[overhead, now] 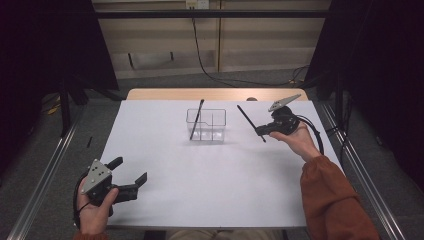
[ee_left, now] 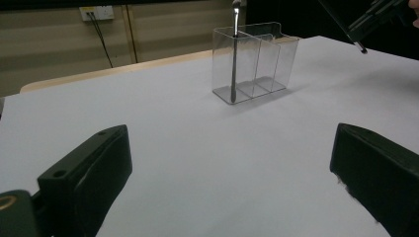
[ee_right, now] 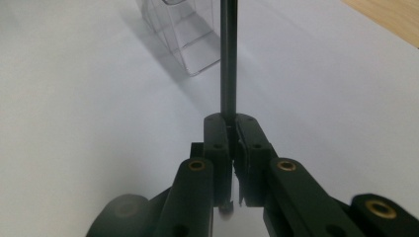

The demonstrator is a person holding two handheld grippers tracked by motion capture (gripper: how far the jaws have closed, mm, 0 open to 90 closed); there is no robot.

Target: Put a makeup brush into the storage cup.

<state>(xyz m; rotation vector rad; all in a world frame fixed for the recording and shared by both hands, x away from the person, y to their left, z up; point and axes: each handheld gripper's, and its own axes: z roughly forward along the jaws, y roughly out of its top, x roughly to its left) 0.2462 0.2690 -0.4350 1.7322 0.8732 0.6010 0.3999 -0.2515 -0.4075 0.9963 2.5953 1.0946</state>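
Observation:
A clear plastic organizer [overhead: 206, 111] with several compartments stands at the middle of the white table top. A dark slender utensil [overhead: 196, 120] leans upright in its left compartment, and it is also in the left gripper view [ee_left: 234, 59]. My right gripper [overhead: 260, 131], held above the table to the organizer's right, is shut on a thin black stick [overhead: 247, 119]. In the right gripper view the stick [ee_right: 227, 59] runs straight out from the closed fingertips [ee_right: 232, 123] toward the organizer [ee_right: 185, 29]. My left gripper [overhead: 132, 169] rests open near the front left corner, with nothing between its jaws [ee_left: 230, 168].
The white sheet [overhead: 215, 175] covers a wooden table whose far edge [overhead: 200, 93] shows behind the organizer. Metal rails run along both sides on the floor. A cable [overhead: 200, 55] hangs down the back wall. In the left gripper view the right gripper [ee_left: 375, 15] is at the upper right.

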